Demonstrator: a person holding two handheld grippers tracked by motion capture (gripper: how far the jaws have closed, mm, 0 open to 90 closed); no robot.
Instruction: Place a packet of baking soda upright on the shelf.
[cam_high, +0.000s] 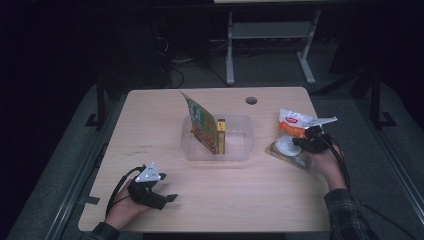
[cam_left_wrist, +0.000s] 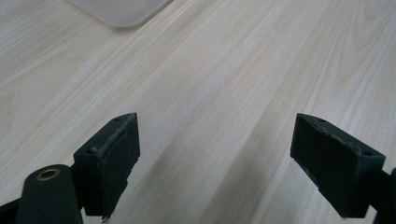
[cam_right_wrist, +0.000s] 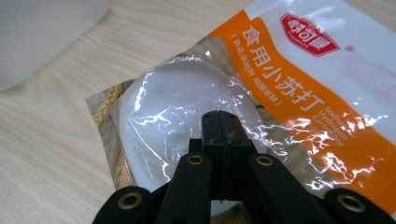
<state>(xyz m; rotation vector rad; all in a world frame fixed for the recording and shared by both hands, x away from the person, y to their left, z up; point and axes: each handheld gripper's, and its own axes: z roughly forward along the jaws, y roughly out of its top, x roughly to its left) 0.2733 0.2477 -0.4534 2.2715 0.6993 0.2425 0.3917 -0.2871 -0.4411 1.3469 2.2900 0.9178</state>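
You have a pale wooden counter (cam_high: 165, 200) with a round cable hole (cam_high: 251, 100) near its far edge. A clear plastic tray (cam_high: 240, 150) sits mid-counter; inside it a green snack bag (cam_high: 200, 122) leans tilted, touching a narrow yellow box (cam_high: 221, 136) standing upright. Beyond, a grey table frame (cam_high: 270, 40) stands on dark floor.

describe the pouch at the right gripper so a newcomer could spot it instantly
On the light wooden table, look right of the clear plastic bin in the middle. There, under the right gripper, whose jaws are shut, lies a glossy orange-and-white plastic pouch with a see-through window showing white powder. Unlike the green packet and yellow box standing in the bin, it lies on the tabletop.
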